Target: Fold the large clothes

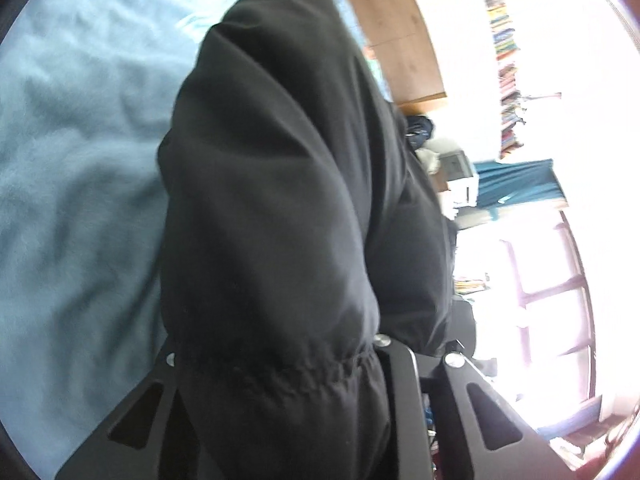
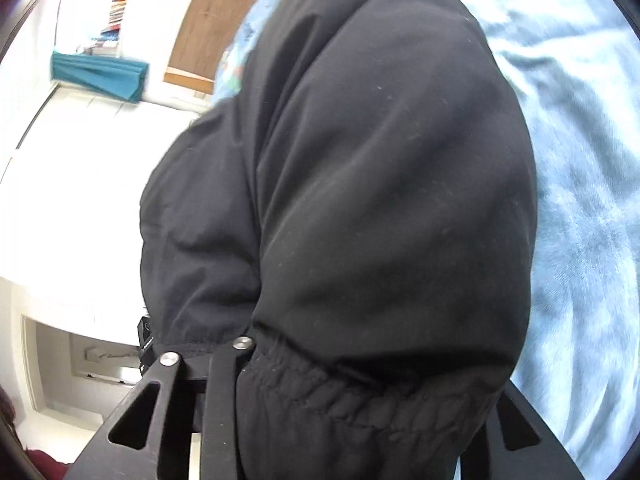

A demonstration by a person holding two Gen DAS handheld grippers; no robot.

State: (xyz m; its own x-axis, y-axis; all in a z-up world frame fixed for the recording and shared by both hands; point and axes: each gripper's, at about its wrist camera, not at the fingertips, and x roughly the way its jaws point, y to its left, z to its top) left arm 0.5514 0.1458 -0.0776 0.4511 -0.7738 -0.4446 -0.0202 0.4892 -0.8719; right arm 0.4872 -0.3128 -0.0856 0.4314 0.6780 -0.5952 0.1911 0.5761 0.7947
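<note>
A large black garment (image 1: 280,160) with a gathered elastic band (image 1: 280,372) fills the middle of the left wrist view. It hangs up off the light blue blanket (image 1: 80,180) on the bed. My left gripper (image 1: 312,356) is shut on the band, and cloth hides its fingertips. In the right wrist view the same black garment (image 2: 380,160) bulges over the jaws. Its elastic band (image 2: 340,396) is pinched in my right gripper (image 2: 340,380), which is shut on it. The blue blanket (image 2: 580,200) lies to the right.
A wooden headboard (image 1: 384,20) stands at the bed's far end. Beyond it are a bookshelf (image 1: 504,60), a teal cloth (image 1: 516,188) and a bright window (image 1: 552,288). White furniture (image 2: 80,200) sits beside the bed in the right wrist view.
</note>
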